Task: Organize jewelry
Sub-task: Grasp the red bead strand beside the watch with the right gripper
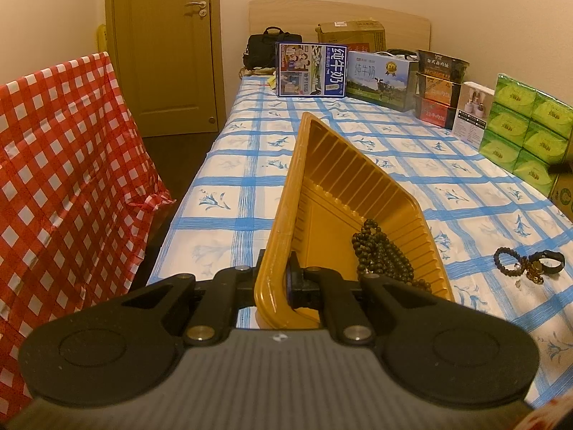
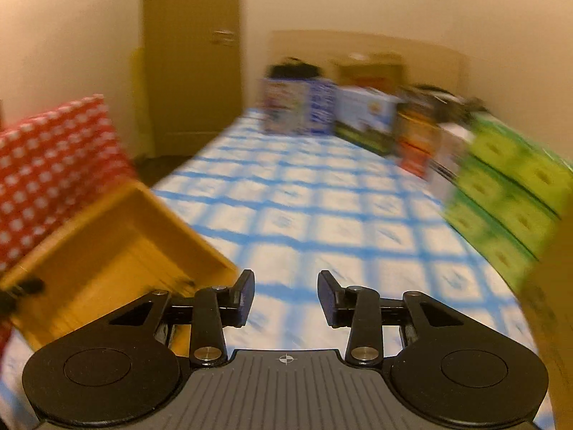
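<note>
Bedroom-like space, long table under a blue-and-white checked cloth [image 1: 358, 165], door behind, red checked cover off to the left side. Boxes line the far and right edges: milk cartons [image 1: 313, 70], green tissue packs [image 1: 526, 129].

Left gripper [image 1: 283, 283] is clamped on the near rim of a yellow plastic tray [image 1: 343, 182], one finger inside the wall, one outside. Tray sits tilted, left rim raised; can't tell whether its low edge touches the cloth. Long dark bead necklace [image 1: 383, 251] is already in the tray, piled in the low right corner against the ribbed wall.

Still out on the cloth, to the right of the tray and apart from it: a dark bead bracelet [image 1: 505, 259], a black band-shaped piece [image 1: 549, 259], and a small amber-looking cluster [image 1: 533, 272] between them. A tiny pale item sits just below them, too small to identify.

Right gripper [image 2: 286, 297] has its jaws spread wide with nothing between them, hovering over bare cloth with the tray [image 2: 118, 247] to its left. That view is motion-blurred, so no jewelry can be made out in it.

Progress estimate: roughly a third done. One piece binned, at least three loose. The empty right gripper looks like the one to fetch the rest while the left steadies the tray.
</note>
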`<action>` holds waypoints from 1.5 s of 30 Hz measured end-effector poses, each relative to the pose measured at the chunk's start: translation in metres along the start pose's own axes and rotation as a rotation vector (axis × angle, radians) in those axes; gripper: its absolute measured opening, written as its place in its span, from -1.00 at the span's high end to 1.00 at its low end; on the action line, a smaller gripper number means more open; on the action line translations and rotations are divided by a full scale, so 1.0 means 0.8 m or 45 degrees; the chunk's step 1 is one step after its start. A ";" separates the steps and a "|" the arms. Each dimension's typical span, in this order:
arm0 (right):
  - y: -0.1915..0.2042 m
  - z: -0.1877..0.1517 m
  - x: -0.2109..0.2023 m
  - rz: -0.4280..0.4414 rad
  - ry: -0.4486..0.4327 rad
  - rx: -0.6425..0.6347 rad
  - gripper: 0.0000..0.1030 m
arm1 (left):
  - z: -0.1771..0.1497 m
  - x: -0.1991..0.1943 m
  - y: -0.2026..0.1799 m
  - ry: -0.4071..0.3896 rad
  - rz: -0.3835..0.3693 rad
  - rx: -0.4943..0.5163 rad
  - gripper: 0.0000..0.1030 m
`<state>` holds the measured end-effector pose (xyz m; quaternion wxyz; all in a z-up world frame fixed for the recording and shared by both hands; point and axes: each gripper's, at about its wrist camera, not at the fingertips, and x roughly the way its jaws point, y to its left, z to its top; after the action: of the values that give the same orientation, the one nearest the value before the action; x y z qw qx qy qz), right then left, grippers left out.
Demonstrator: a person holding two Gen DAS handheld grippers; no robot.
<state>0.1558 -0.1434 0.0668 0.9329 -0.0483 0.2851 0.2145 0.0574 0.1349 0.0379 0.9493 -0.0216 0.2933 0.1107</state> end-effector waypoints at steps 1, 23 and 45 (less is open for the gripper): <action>-0.014 -0.014 -0.003 -0.031 0.019 0.038 0.23 | 0.000 0.000 0.000 0.000 0.000 0.000 0.87; -0.067 -0.148 0.018 -0.212 0.199 0.126 0.42 | 0.001 -0.001 -0.002 0.002 0.002 0.005 0.87; -0.031 -0.145 0.092 -0.220 0.296 -0.252 0.91 | 0.003 -0.002 -0.002 0.003 0.003 0.006 0.87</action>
<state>0.1617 -0.1632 -0.0712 0.8993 -0.1888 0.3634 0.1535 0.0576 0.1333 0.0409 0.9489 -0.0190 0.2947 0.1111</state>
